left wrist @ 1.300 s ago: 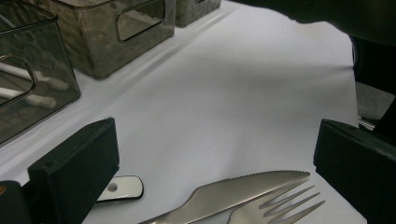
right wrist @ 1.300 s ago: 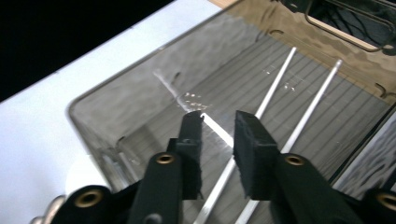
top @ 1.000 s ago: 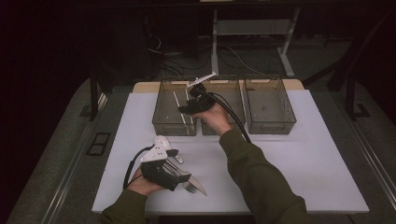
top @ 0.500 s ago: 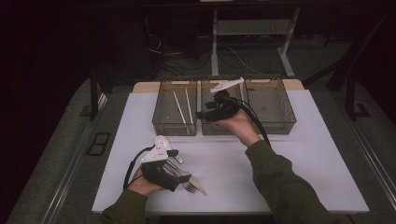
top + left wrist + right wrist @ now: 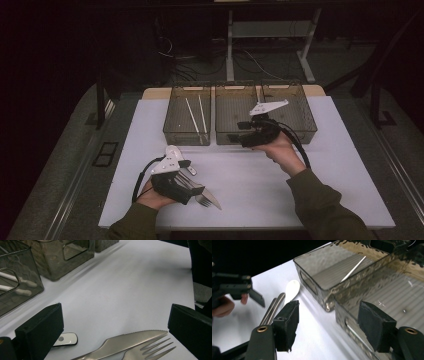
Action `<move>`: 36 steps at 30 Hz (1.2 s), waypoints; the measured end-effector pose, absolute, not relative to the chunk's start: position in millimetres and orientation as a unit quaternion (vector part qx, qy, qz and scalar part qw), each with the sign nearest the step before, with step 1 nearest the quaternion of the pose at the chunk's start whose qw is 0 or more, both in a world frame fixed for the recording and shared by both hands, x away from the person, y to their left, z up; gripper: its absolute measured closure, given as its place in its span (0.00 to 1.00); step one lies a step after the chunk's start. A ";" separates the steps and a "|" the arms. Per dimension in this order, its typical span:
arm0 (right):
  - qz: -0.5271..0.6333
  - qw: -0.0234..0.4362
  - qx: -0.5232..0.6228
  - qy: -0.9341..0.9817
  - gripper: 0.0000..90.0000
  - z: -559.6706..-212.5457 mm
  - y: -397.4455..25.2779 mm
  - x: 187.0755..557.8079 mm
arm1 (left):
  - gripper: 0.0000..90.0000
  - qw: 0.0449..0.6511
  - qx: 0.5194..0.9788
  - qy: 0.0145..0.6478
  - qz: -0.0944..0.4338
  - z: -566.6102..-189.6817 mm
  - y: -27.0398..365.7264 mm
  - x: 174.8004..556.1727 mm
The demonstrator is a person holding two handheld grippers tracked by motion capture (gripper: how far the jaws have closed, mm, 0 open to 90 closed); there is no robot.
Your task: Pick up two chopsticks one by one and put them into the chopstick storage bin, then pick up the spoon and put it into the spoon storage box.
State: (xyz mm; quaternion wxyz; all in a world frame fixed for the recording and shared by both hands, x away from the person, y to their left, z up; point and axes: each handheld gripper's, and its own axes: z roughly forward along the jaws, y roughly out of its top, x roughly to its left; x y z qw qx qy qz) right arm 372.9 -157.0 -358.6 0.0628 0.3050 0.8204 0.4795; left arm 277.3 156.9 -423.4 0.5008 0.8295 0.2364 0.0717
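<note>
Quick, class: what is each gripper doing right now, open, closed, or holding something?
Left gripper: open, holding nothing, over the knife and fork.
Right gripper: open, holding nothing, beside the middle bin.

Both sleeves (image 5: pixel 320 205) are dark olive, as far as the dim light lets one judge. The left gripper (image 5: pixel 196 181) has a black body, a white rounded top and a looping black cable. The right gripper (image 5: pixel 239 132) is black under a pale three-cornered plate (image 5: pixel 268 107). Its jaws are black blocks, with brass-coloured pins at the arms.
</note>
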 end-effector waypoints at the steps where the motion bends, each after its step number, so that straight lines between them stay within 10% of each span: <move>1: 0.480 0.062 0.307 0.820 0.37 -359.7 -161.3 369.9 | 0.00 0.500 0.830 0.236 0.072 -423.4 156.9 277.4; 36: 0.478 0.125 0.348 0.797 0.27 -423.8 -275.5 270.0 | 0.00 0.491 0.833 0.243 0.080 -423.6 159.1 276.6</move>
